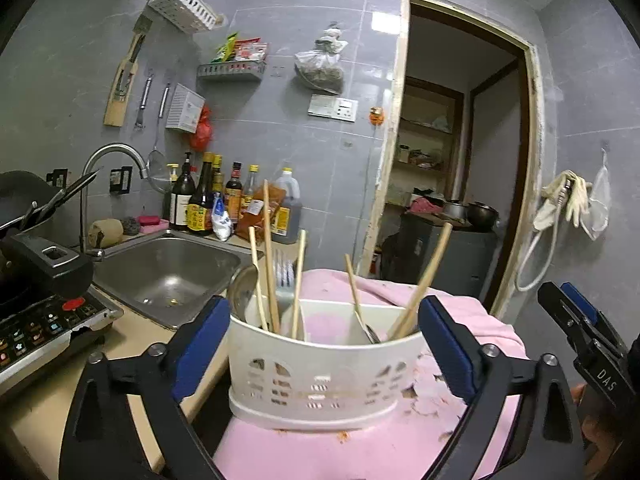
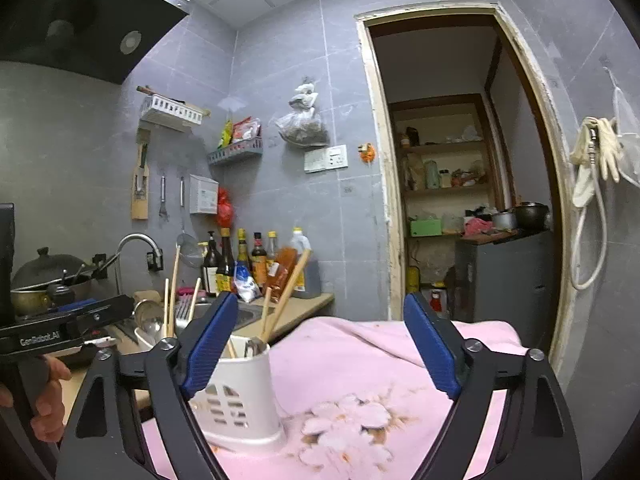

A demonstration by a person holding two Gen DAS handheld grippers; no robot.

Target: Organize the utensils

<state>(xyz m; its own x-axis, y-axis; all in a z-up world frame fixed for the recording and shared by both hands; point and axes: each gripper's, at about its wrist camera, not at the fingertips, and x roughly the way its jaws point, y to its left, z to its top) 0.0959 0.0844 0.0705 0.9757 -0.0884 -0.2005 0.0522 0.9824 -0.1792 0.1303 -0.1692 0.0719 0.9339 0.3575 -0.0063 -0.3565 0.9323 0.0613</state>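
Lettering reading "CeriRobot.AI" shows on the black body of our left gripper (image 2: 92, 312) at the left edge of the right wrist view, a hand (image 2: 48, 400) wrapped round its grip. In the left wrist view that gripper's blue fingers (image 1: 200, 344) stand released, flanking the white utensil caddy (image 1: 324, 376) without pressing it. The caddy sits on a pink floral cloth (image 1: 360, 456); wooden chopsticks (image 1: 270, 256) and a metal spoon (image 1: 242, 292) lean in its compartment nearer the left finger, more chopsticks (image 1: 424, 280) nearer the right finger. Further right, "DAS" is printed on our right gripper (image 1: 576, 320), whose fingers (image 2: 432, 348) also stand released, the caddy just inside the left one.
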